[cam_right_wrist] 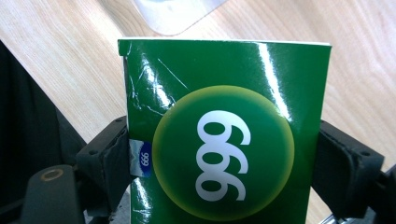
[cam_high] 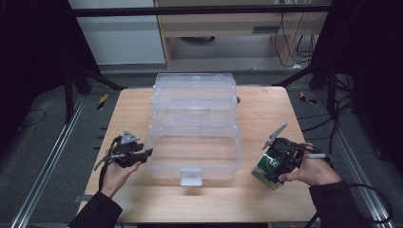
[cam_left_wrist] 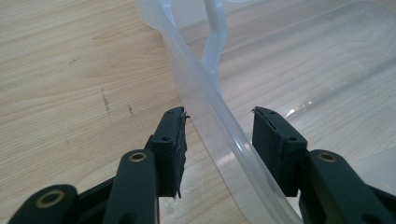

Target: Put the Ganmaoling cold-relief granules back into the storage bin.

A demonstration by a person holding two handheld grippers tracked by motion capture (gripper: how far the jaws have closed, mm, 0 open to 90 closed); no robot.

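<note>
A clear plastic storage box point(cam_high: 157, 156) stands open in the middle of the wooden table, its lid point(cam_high: 195, 88) tipped back behind it. My left gripper point(cam_high: 148, 153) is at the box's left wall. In the left gripper view the jaws point(cam_left_wrist: 218, 114) straddle the rim point(cam_left_wrist: 205, 88) with a gap on each side, so the gripper is open. To the right of the box, my right gripper point(cam_high: 269, 172) is shut on a green carton point(cam_high: 264, 167) held above the table. The carton point(cam_right_wrist: 224, 93) shows a white "999" in a yellow-green circle, with a pad point(cam_right_wrist: 348, 165) pressed on each side.
The box's latch tab point(cam_high: 191, 176) sticks out at its front middle, and a clear plastic corner point(cam_right_wrist: 173, 14) lies past the carton in the right gripper view. Bare tabletop point(cam_high: 266, 114) lies on both sides of the box. Metal rails and cables run along the floor around the table.
</note>
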